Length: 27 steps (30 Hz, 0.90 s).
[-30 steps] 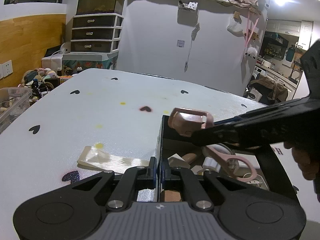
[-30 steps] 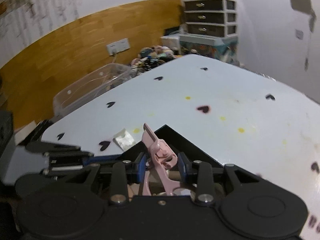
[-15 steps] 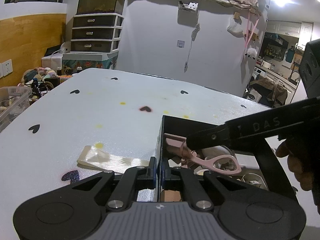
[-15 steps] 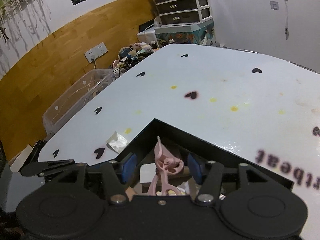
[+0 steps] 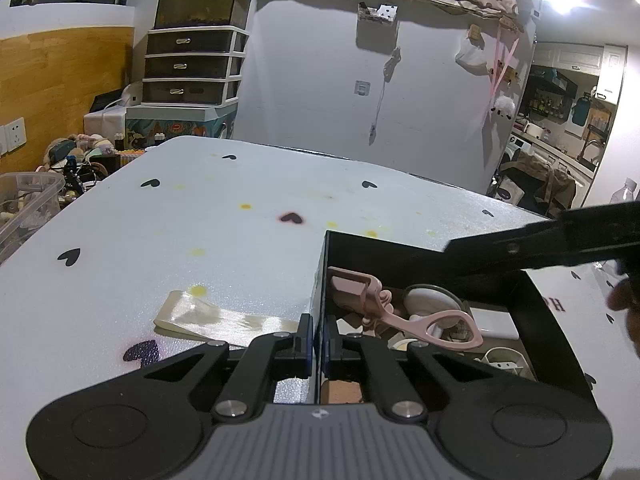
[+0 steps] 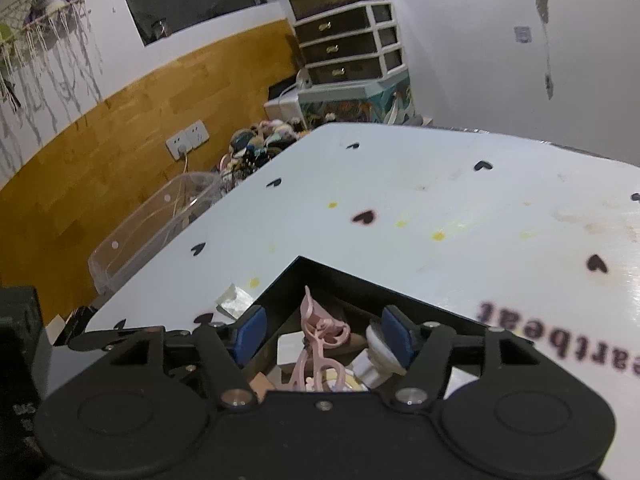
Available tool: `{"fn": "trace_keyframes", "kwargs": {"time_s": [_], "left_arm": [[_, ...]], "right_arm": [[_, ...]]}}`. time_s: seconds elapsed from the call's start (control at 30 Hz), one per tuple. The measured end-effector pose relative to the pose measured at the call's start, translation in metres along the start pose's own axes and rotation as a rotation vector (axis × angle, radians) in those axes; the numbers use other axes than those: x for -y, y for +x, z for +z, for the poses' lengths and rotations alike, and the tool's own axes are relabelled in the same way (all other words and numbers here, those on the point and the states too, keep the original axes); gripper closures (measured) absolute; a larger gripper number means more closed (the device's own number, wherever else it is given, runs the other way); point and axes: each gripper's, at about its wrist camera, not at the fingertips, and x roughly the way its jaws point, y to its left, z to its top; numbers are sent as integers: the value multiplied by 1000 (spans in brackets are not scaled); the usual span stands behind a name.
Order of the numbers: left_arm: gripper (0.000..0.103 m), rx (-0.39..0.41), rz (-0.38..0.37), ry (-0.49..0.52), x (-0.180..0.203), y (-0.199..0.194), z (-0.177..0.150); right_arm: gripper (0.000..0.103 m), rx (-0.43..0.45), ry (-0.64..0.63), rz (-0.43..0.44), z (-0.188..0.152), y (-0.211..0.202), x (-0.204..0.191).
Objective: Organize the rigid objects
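Observation:
A pink eyelash curler (image 5: 384, 304) lies inside the black box (image 5: 536, 304) on top of several small items. It also shows in the right wrist view (image 6: 320, 340), below and between the open blue pads. My right gripper (image 6: 322, 334) is open and empty above the box (image 6: 336, 280). Its arm (image 5: 560, 244) crosses over the box's far right side in the left wrist view. My left gripper (image 5: 319, 340) is shut on the box's left wall near its front corner.
A cream ribbon strip (image 5: 224, 320) lies on the white table (image 5: 200, 220) left of the box. A clear plastic bin (image 6: 156, 224) stands beside the table's left edge. A drawer tower (image 5: 192, 68) stands by the far wall.
My right gripper opened and let go of the pink eyelash curler, which dropped into the box. The right gripper then pulled back and up. The left gripper has not moved.

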Motion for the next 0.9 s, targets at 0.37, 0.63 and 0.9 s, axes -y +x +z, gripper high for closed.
{"fn": "trace_keyframes", "kwargs": {"time_s": [0.37, 0.63, 0.9], "left_arm": [[99, 37, -4, 41, 3, -11, 5], [77, 106, -9, 47, 12, -44, 3], [22, 153, -13, 45, 22, -78, -19]], "right_arm": [[28, 163, 32, -99, -24, -46, 2], [21, 259, 32, -215, -57, -74, -3], [12, 342, 27, -305, -97, -104, -11]]}}
